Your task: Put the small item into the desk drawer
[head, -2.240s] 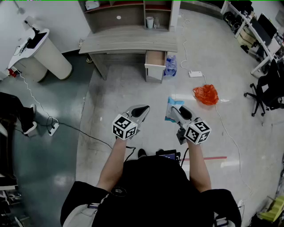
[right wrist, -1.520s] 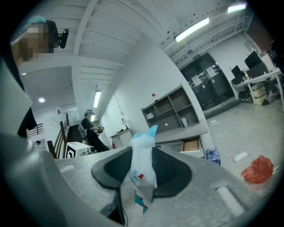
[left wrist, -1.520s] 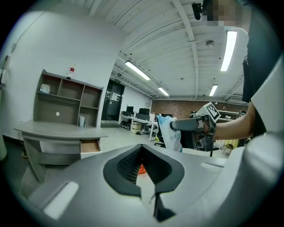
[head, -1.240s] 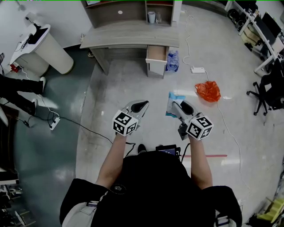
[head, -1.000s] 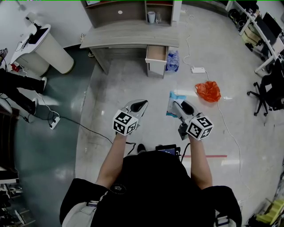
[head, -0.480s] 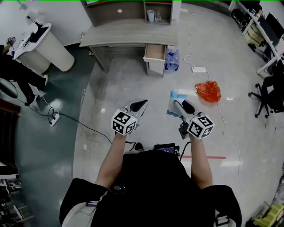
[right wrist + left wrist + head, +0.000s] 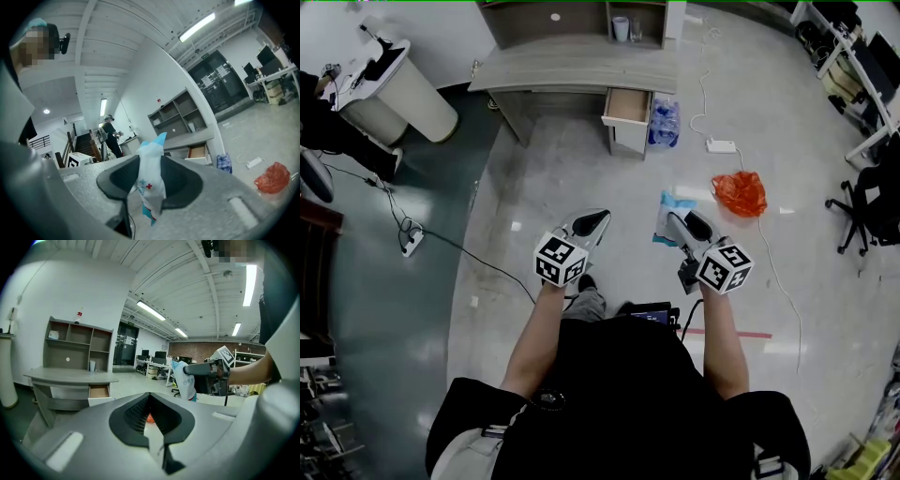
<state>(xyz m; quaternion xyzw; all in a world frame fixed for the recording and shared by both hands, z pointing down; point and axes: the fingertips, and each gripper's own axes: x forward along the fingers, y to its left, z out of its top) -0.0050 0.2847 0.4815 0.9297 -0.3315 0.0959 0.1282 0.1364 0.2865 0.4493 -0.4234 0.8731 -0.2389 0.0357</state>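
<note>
A white and blue packet (image 7: 668,216) stands upright between the jaws of my right gripper (image 7: 680,223), which is shut on it; the right gripper view shows the packet (image 7: 151,180) pinched at its middle. My left gripper (image 7: 592,223) hangs level beside it, shut with nothing in it. Both hang over the floor, well short of the grey desk (image 7: 581,70). The desk's drawer (image 7: 628,105) stands pulled open at its right end, and it shows as an open wooden box (image 7: 198,152) ahead of the packet.
A pack of water bottles (image 7: 664,122) stands right of the drawer. A power strip (image 7: 719,146) and an orange bag (image 7: 737,193) lie on the floor at right. A white pedestal (image 7: 394,94) and a person (image 7: 328,122) are at far left. A cable (image 7: 469,258) crosses the floor.
The view has slid a little towards the desk. The person at far left has moved up the picture. Both grippers keep their pose, and the packet stays in the right one.
</note>
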